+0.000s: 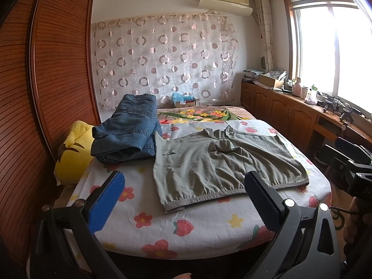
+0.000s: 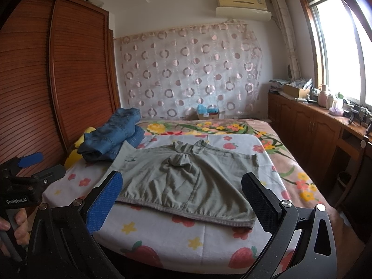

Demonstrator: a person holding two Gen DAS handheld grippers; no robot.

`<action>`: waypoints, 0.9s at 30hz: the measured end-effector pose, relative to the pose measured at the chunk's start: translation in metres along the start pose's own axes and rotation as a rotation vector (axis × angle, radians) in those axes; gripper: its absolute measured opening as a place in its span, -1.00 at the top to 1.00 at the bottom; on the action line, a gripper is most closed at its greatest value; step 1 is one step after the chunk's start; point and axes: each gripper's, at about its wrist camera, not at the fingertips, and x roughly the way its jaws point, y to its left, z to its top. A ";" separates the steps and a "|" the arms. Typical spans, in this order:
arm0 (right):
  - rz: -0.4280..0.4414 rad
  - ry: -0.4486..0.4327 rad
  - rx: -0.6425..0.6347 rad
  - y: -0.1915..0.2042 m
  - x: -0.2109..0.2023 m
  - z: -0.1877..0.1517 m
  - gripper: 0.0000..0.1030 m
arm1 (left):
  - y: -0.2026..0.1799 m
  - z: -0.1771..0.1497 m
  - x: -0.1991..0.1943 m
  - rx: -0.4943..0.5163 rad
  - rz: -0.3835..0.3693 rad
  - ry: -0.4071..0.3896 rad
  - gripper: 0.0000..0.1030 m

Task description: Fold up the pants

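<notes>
- Pants (image 1: 223,162) lie spread flat near the foot edge of the bed (image 1: 209,234), waistband along that edge, legs running toward the head; no fold looks started, so I judge you are at the approach before the first grasp.
- Your left tongs (image 1: 184,202) hover just short of the foot edge, fingers wide apart and holding nothing; the waistband's left end sits between them in that view.
- Your right tongs (image 2: 181,200) also stand wide apart and empty, above the foot edge, framing the waistband from its left end to the right corner.
- Both are tilted slightly down toward the cloth, level with each other; your hand (image 2: 14,227) shows on the left handle in the right wrist view.
- The next move probably calls for lowering each pair onto one side of the pants, pinching a single edge cleanly, then carrying one leg over the other.
- Watch the bunched crotch in the middle; it may drag and spoil the crease.
- The folded jeans (image 1: 127,130) rest toward the left edge, just touching the pants' far left corner, so lift clear of them.
</notes>
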 end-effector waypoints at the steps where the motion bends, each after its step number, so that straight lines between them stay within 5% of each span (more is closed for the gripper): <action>1: 0.001 0.000 0.000 0.000 0.000 0.000 -1.00 | 0.000 0.001 -0.001 0.001 0.001 0.000 -1.00; 27: 0.002 0.002 0.001 -0.001 0.002 -0.002 -1.00 | -0.003 0.001 0.002 0.004 -0.006 0.003 -1.00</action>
